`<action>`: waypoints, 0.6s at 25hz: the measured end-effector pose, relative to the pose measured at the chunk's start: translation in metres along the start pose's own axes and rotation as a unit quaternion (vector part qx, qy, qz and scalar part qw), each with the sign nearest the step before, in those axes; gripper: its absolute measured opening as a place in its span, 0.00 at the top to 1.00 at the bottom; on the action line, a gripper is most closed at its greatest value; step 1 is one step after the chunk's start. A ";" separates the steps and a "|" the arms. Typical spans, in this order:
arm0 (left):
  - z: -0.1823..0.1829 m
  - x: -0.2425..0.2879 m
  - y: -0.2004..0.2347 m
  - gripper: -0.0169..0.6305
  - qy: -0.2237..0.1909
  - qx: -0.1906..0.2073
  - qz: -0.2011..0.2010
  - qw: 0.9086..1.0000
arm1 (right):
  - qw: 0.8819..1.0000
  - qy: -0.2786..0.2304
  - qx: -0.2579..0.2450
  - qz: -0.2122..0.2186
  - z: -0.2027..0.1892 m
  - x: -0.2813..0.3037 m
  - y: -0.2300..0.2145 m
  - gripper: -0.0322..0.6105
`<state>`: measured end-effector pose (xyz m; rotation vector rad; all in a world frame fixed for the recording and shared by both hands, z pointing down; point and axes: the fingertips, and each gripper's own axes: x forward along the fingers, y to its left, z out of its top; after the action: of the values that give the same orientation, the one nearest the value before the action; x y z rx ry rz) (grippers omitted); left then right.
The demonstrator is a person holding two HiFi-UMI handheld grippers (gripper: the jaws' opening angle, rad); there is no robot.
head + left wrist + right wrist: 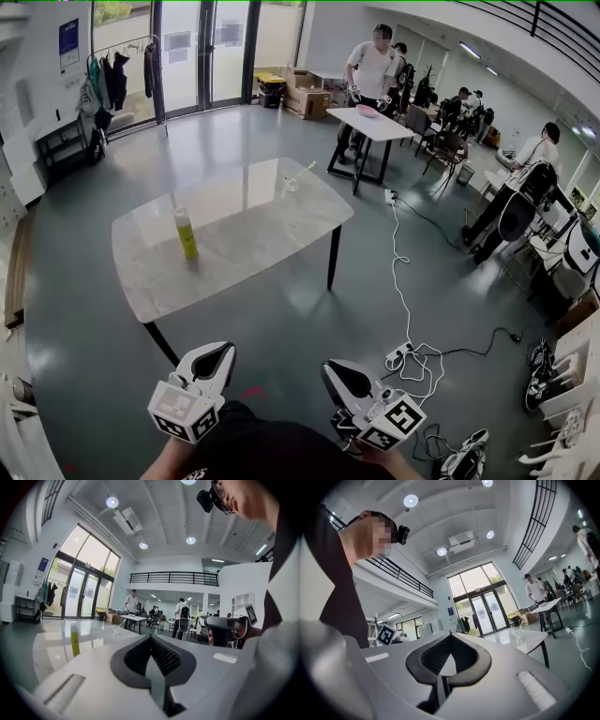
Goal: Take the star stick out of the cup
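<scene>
Hovering closed, empty: left gripper, right gripper; star stick in cup well apart.

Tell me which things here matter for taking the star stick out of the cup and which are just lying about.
For the job: cup, the stick in it, left gripper, right gripper, both shut and empty.
Lying about: yellow bottle, floor power strip, clothes rack.

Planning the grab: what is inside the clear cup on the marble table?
A thin pale stick stands tilted in the cup, its top leaning out rightward. Its star shape and anything else inside are too small to make out.
</scene>
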<state>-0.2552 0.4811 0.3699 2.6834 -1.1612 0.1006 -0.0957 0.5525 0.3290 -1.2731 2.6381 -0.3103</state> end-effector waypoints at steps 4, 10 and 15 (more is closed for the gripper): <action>-0.002 0.019 -0.015 0.97 0.004 0.003 -0.007 1.000 | 1.000 0.001 0.017 -0.008 0.000 -0.012 -0.024 0.93; 0.005 0.058 -0.015 0.97 0.005 0.012 -0.018 1.000 | 1.000 -0.008 0.024 -0.010 0.008 -0.001 -0.060 0.93; 0.009 0.092 0.004 0.97 0.012 0.009 -0.019 1.000 | 1.000 0.000 0.027 -0.002 0.014 0.025 -0.083 0.93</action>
<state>-0.1957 0.4108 0.3751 2.7102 -1.1076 0.1371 -0.0452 0.4811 0.3365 -1.2612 2.6088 -0.3776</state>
